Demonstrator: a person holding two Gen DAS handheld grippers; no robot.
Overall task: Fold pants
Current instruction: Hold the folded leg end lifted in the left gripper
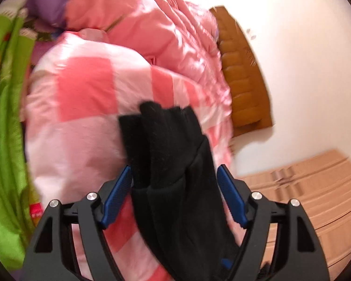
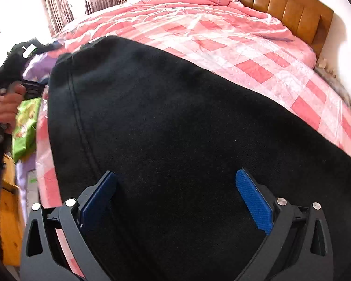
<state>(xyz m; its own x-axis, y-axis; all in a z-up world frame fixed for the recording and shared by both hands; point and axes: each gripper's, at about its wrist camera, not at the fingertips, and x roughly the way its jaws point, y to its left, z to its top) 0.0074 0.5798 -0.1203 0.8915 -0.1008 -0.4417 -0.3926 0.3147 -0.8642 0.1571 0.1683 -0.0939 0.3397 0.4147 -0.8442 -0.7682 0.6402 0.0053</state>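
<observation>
- One pair of black pants (image 2: 175, 128) is counted.
- Two grippers are counted: the left gripper (image 1: 174, 194) and the right gripper (image 2: 175, 199).
- One pink checked quilt (image 2: 245, 53) is counted.
- One brown headboard (image 2: 280, 7) is counted.
- One green patterned cloth (image 1: 4, 117) is counted.
- One hand (image 2: 5, 107) is seen.

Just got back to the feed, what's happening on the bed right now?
A person is folding black pants spread across the pink checked quilt. The left gripper has a bunched end of the pants between its blue pads, though the pads stand apart and don't visibly pinch it. The right gripper is open over the flat part of the fabric. No finished fold shows yet.
</observation>
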